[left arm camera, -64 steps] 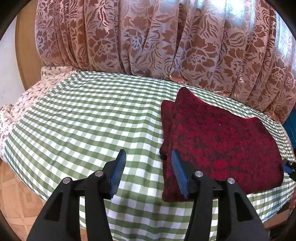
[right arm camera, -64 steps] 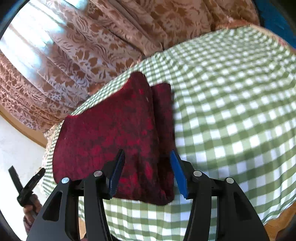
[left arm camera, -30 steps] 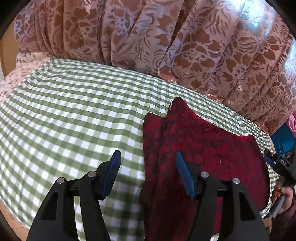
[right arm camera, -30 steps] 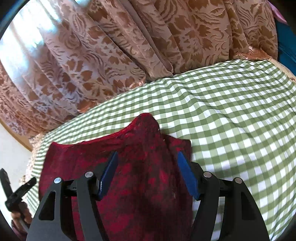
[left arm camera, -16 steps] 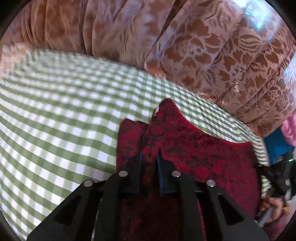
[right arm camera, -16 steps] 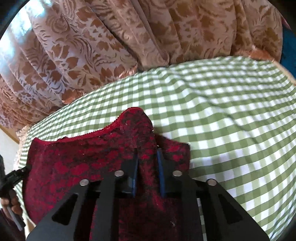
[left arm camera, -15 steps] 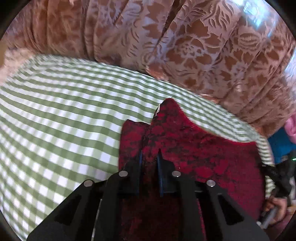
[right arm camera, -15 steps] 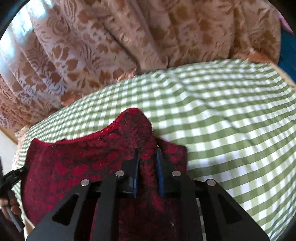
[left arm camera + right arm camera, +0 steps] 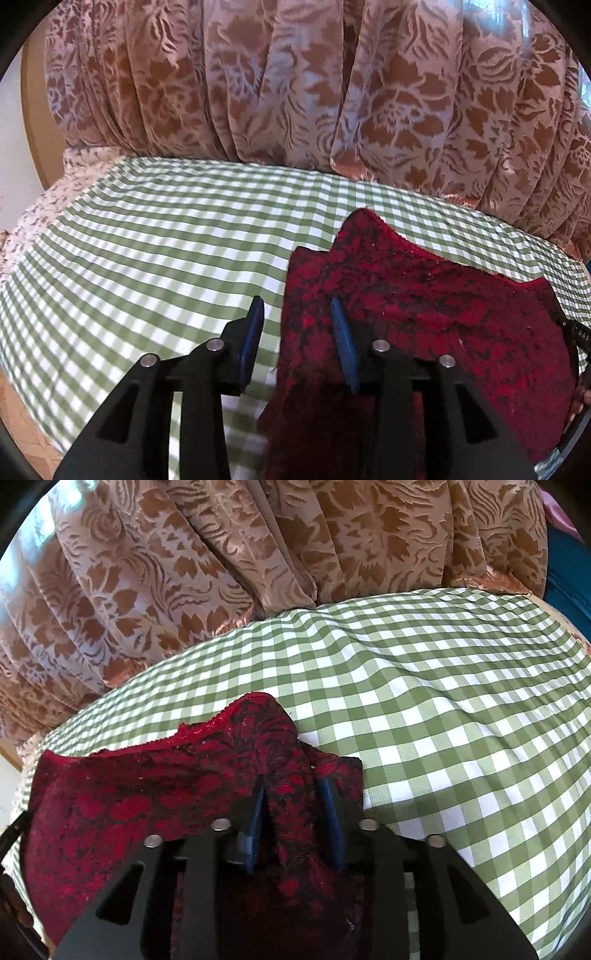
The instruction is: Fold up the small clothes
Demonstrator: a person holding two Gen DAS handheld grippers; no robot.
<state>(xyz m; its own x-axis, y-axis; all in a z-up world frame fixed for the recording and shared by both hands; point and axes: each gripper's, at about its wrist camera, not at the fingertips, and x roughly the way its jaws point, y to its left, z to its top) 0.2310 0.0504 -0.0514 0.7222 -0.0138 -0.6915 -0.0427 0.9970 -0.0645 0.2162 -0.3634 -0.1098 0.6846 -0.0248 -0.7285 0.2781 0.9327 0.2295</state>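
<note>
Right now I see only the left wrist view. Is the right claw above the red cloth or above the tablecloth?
Observer: Above the red cloth, near its right end.
Operator: Does it hold the cloth?
Observer: No. The right claw has just been opening its jaws; a raised fold of the cloth stands between them, and the pads do not press on it.
Operator: What lies to the right of that end?
Observer: The green checked tablecloth, lying in soft waves.

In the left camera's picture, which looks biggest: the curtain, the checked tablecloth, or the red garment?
1. Curtain, filling the top.
2. Checked tablecloth, nearly as much; a close call.
3. Red garment, clearly smallest, though it lies nearest the lens.
</note>
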